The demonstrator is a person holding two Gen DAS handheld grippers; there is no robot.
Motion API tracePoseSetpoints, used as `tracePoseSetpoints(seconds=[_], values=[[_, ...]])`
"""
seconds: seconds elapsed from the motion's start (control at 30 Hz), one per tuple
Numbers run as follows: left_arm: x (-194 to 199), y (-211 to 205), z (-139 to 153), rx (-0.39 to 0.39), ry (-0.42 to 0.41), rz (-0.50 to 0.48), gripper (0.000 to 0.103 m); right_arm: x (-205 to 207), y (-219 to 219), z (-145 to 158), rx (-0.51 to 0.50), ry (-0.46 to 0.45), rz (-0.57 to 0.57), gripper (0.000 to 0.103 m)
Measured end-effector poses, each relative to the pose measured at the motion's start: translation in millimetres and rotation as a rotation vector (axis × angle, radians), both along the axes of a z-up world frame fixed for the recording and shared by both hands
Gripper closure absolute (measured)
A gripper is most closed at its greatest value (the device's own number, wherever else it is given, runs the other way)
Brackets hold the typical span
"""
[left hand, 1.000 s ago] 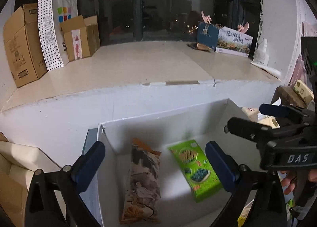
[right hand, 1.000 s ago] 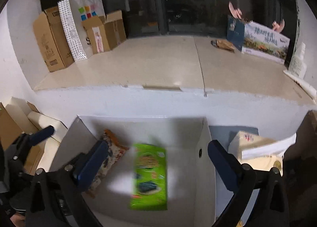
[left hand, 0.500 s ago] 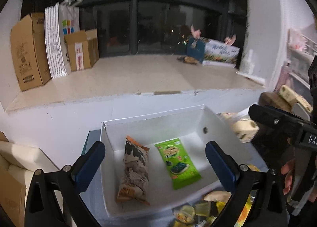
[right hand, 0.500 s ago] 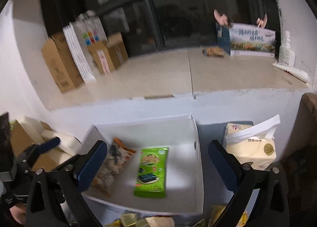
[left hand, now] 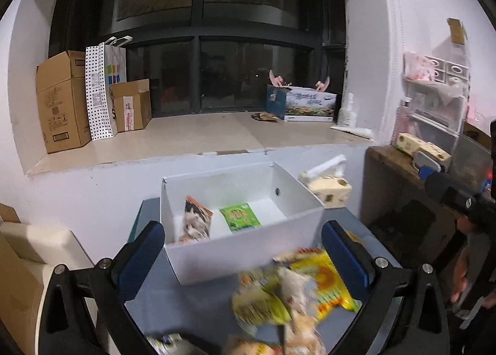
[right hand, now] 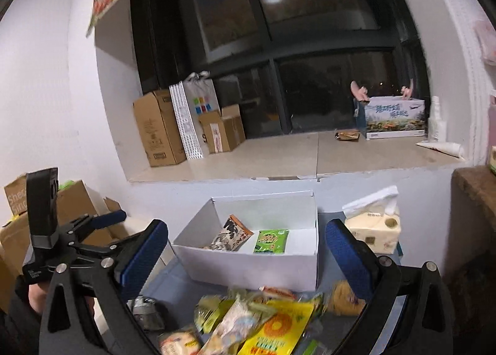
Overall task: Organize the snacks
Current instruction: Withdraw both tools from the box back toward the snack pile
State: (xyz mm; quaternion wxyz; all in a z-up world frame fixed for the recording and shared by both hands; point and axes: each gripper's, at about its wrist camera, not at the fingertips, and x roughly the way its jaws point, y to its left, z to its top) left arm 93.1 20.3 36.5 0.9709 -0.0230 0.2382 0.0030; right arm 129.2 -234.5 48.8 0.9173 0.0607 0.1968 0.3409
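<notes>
A white open box (left hand: 248, 257) (right hand: 257, 268) stands on a blue-grey table. Inside it lie a brown patterned snack bag (left hand: 195, 224) (right hand: 229, 235) and a green snack packet (left hand: 239, 217) (right hand: 271, 241). A heap of loose snack packets (left hand: 294, 290) (right hand: 254, 321), with a yellow packet (right hand: 279, 330) among them, lies in front of the box. My left gripper (left hand: 245, 259) is open and empty above the box's near wall. My right gripper (right hand: 248, 257) is open and empty over the near wall and the heap.
A tissue pack (left hand: 328, 190) (right hand: 372, 224) stands right of the box. A brown cabinet (left hand: 412, 200) is at the right. Cardboard boxes (right hand: 77, 215) sit at the left. A window ledge (left hand: 186, 141) behind carries boxes and a paper bag.
Both grippers have pulled back and up from the box. The box now looks smaller and farther, and the heap of loose snacks has come into view. Both stay open.
</notes>
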Motion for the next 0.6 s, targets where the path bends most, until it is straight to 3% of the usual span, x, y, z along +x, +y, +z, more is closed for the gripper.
tracePoseSetpoints(seconds=[0.17,0.33,0.6], values=[[-39,-19,-17,0.004,0.001,0.004,0.000,-45,-19,-21,-0.040,0.002,-0.037,0.000],[-59,-23,-41,-0.037,0.061,-0.018,0.000,-79,-37,-52,-0.123,0.004,-0.098,0.000],[-70,-14,-57,-0.082,0.090,0.003,0.000,-53,-55,-114,-0.319,0.159,-0.160,0.000]])
